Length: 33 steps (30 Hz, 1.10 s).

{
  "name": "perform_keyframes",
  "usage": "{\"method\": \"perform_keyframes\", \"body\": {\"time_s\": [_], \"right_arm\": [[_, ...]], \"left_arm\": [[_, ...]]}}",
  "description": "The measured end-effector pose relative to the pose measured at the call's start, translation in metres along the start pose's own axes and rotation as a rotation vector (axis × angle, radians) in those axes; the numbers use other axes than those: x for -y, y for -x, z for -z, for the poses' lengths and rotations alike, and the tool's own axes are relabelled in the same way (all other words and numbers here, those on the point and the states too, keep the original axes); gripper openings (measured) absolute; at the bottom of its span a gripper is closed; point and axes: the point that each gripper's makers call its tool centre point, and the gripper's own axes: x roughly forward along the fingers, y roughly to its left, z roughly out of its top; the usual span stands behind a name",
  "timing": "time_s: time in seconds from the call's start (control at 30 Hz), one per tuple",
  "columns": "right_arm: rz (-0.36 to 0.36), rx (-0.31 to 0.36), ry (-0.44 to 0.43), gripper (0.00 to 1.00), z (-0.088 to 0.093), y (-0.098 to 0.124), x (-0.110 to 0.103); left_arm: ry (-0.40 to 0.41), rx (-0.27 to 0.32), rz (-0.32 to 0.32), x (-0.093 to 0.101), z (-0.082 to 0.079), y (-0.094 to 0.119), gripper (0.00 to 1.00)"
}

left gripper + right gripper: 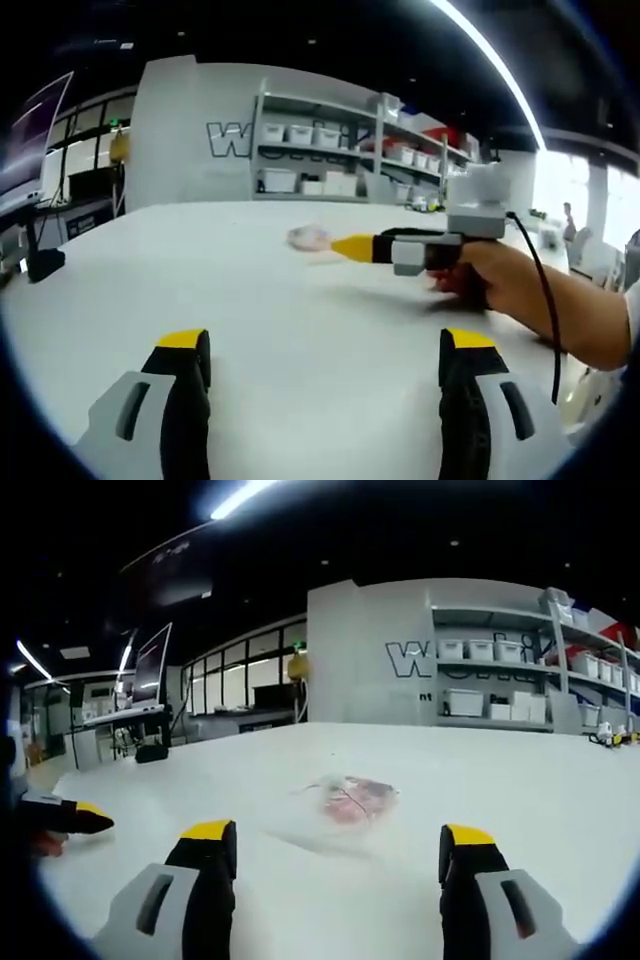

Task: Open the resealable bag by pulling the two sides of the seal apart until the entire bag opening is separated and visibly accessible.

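While the clear bag [345,800] lies flat on the white table [520,780], nothing touches it. The right gripper [340,845] has its jaws wide apart, just near the bag. The left gripper [325,350] is wide open too, holding nothing.

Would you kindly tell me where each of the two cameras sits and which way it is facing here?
Left gripper view: rides on the left claw, looking across the white table toward the shelving; its open jaws rise below, and the right claw enters from the right, held by a hand.
Right gripper view: rides on the right claw, looking down at the resealable bag; its own jaws are open, and the left claw's tip shows at the left edge.
Shared: table, bag, shelving.
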Motion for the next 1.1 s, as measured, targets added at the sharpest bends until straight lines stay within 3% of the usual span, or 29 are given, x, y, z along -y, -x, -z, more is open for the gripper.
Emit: {"method": "perform_keyframes", "body": {"time_s": [1.1], "right_arm": [[0.006, 0.014, -0.030, 0.84, 0.002, 0.033, -0.006]], "left_arm": [[0.008, -0.003, -0.006, -0.005, -0.001, 0.000, 0.96]]}}
